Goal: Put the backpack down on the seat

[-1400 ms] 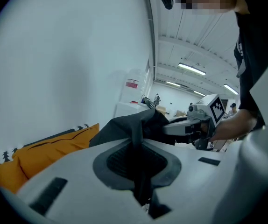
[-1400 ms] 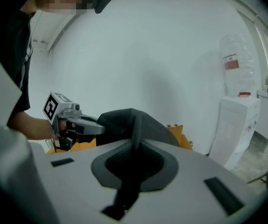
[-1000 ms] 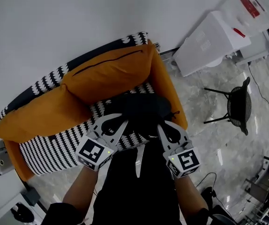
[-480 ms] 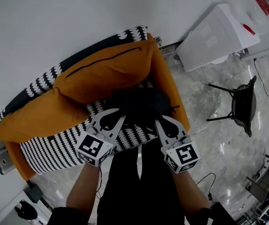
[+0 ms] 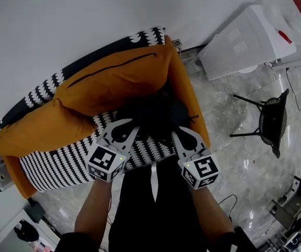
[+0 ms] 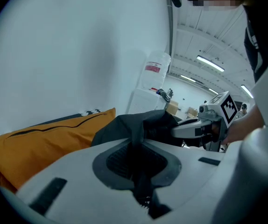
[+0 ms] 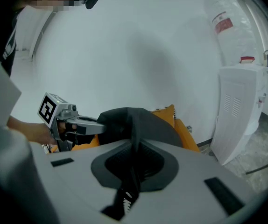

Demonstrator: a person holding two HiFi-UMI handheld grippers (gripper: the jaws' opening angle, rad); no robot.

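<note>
A black backpack [image 5: 153, 114] hangs between my two grippers over the right end of the sofa seat [image 5: 61, 164], close in front of the orange cushions. My left gripper [image 5: 131, 128] is shut on a fold of the backpack's [image 6: 138, 125] black fabric. My right gripper [image 5: 172, 131] is shut on another fold of the backpack [image 7: 134, 120], with a strap end trailing back through the jaws. In the left gripper view my right gripper [image 6: 183, 130] shows pinching the far side. Whether the bag touches the seat is hidden.
The sofa has a black-and-white patterned seat, two orange back cushions [image 5: 114, 77] and an orange right arm [image 5: 190, 106]. A white cabinet [image 5: 245, 41] stands to the right against the wall. A black stool [image 5: 268, 121] stands on the marble floor [image 5: 229, 156].
Both grippers have carried the backpack a little farther toward the sofa back. Their grip on the fabric has not changed.
</note>
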